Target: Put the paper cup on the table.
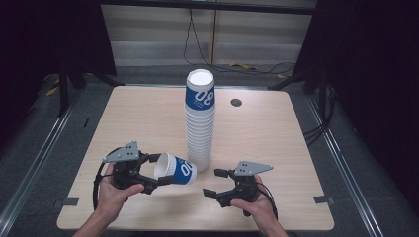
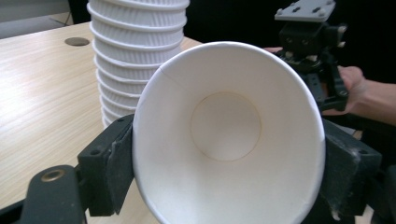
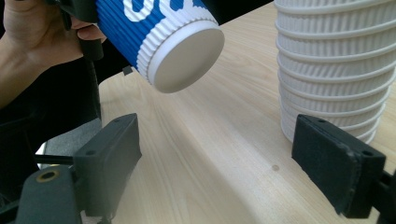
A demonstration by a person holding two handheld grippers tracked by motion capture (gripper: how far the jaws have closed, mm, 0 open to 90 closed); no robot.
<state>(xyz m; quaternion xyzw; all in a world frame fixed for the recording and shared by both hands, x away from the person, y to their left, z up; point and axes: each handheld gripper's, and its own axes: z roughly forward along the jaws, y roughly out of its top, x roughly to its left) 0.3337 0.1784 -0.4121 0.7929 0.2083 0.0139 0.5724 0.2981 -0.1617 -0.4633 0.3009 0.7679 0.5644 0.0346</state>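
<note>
A tall stack of blue-and-white ribbed paper cups (image 1: 200, 118) stands upside down mid-table, seen close in the left gripper view as a stack (image 2: 135, 51) and in the right gripper view as a stack (image 3: 341, 65). My left gripper (image 1: 155, 174) is shut on a single blue paper cup (image 1: 175, 169) lying sideways, its open mouth facing the camera as the cup (image 2: 229, 135). Its base shows as the cup (image 3: 177, 51) in the right gripper view. My right gripper (image 1: 214, 182) sits open near the front edge with nothing between its fingers, also seen as the gripper (image 3: 233, 168).
The light wooden table (image 1: 148, 118) has a round cable hole (image 1: 236, 102) at the back right. Dark floor and cables surround the table; black curtains hang at both sides. The person's hands come in at the bottom edge.
</note>
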